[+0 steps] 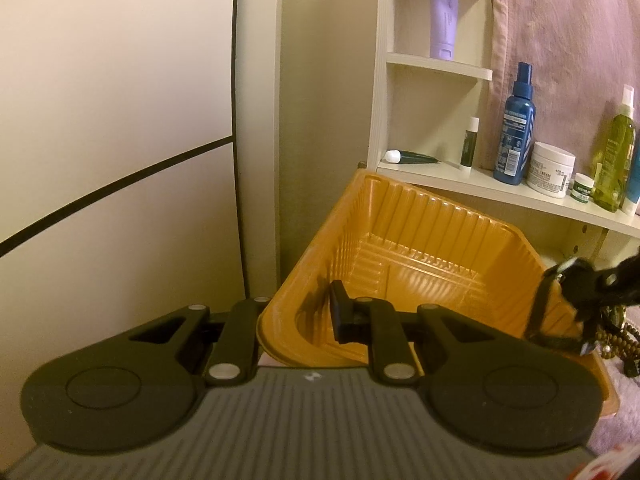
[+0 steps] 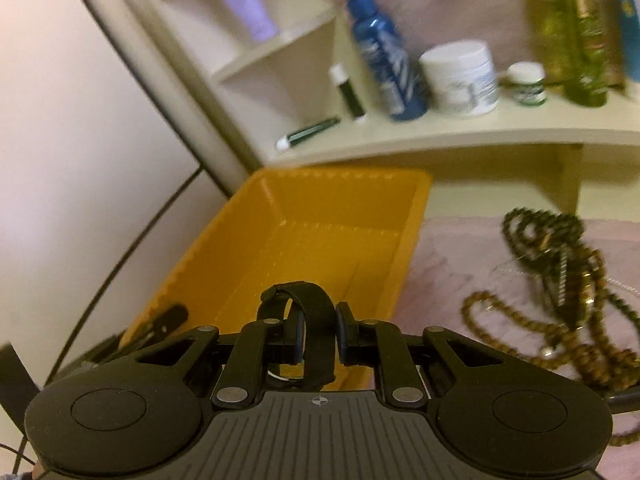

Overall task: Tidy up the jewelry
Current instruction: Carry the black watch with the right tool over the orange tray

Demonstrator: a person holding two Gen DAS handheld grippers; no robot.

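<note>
Pinching a black strap band [image 2: 316, 332], R gripper [image 2: 320, 338] hovers over near edge of orange tray [image 2: 340, 208]. L gripper [image 1: 298, 316] clamped narrow on tray's near wall. Bead necklaces [image 2: 560, 300] lie on pink cloth, right of R fingers [image 2: 343, 334].

the orange tray [image 1: 420, 216] looks like thin glossy ribbed plastic; the beaded necklaces [image 2: 560, 344] seem matt wood, lying on fuzzy pink cloth [image 2: 452, 256]; the strap [image 2: 316, 332] is matt black.
</note>
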